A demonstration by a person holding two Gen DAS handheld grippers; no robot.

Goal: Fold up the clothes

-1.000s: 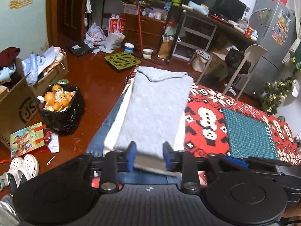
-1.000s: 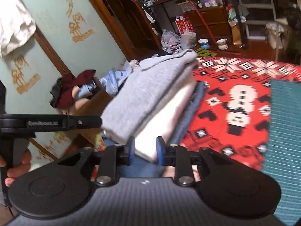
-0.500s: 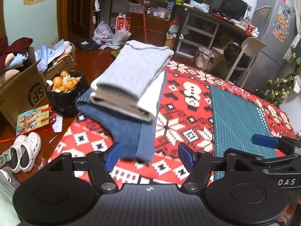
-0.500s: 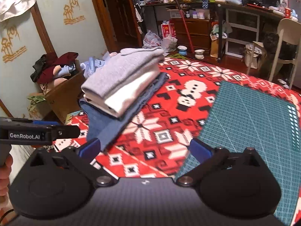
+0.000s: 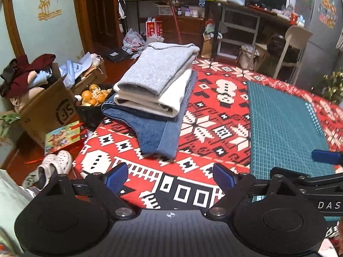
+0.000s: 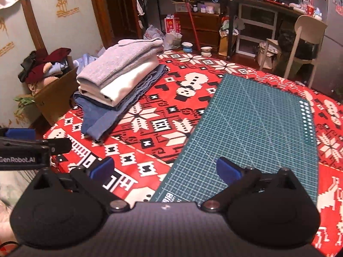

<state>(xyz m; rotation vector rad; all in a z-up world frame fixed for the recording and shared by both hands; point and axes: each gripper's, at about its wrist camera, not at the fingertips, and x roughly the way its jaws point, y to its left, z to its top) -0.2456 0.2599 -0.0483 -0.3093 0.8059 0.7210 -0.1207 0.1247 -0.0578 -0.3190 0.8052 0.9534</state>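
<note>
A stack of folded clothes lies at the left edge of the red patterned tablecloth point(image 5: 214, 115): a grey top point(image 5: 156, 68) on a white garment point(image 5: 169, 98) on folded blue jeans point(image 5: 154, 130). The stack also shows in the right wrist view, grey top point(image 6: 120, 64) uppermost, jeans point(image 6: 103, 117) lowest. My left gripper point(image 5: 170, 174) is open and empty, held back from the stack near the table's front edge. My right gripper point(image 6: 165, 168) is open and empty over the near end of the green cutting mat point(image 6: 257, 124).
The green cutting mat point(image 5: 283, 124) lies right of the stack. On the floor at left stand a cardboard box of clothes point(image 5: 42, 107), a black bag of oranges point(image 5: 92, 100) and white shoes point(image 5: 53, 165). A white chair point(image 6: 304, 42) and cluttered desks stand behind.
Both grippers were shut on the near edge of the stack a second ago. They have opened, let it go and drawn back toward the front edge. The stack rests on the table.
</note>
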